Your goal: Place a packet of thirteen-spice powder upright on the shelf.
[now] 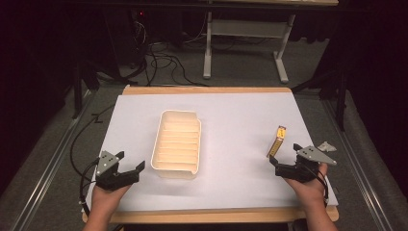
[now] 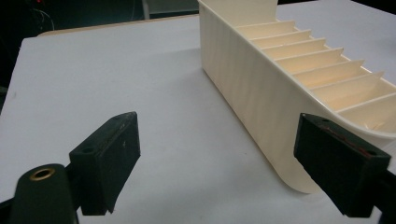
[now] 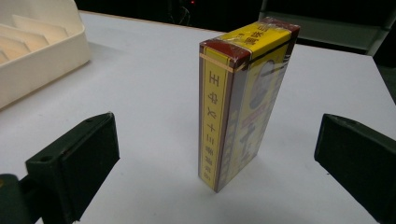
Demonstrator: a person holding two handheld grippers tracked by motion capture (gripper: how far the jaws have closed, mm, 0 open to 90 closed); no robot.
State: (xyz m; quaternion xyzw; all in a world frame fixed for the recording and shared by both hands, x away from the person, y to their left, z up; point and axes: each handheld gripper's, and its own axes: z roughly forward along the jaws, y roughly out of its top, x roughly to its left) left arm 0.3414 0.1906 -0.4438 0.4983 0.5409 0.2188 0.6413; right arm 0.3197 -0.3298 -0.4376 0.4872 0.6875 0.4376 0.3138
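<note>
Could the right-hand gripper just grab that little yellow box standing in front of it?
Probably yes. The right gripper has its jaws wide open, and the yellow box stands upright on the white table between and just beyond them, with nothing in between.

the only writing i can see is on the yellow and maroon box (image 3: 243, 107) standing upright on the white table (image 3: 154, 84) in front of my right gripper (image 3: 217, 154). a column of red chinese characters runs down its narrow yellow side; i make out 王, 中 and 三, the rest too blurred to read. its top face carries more characters, unreadable.
</note>
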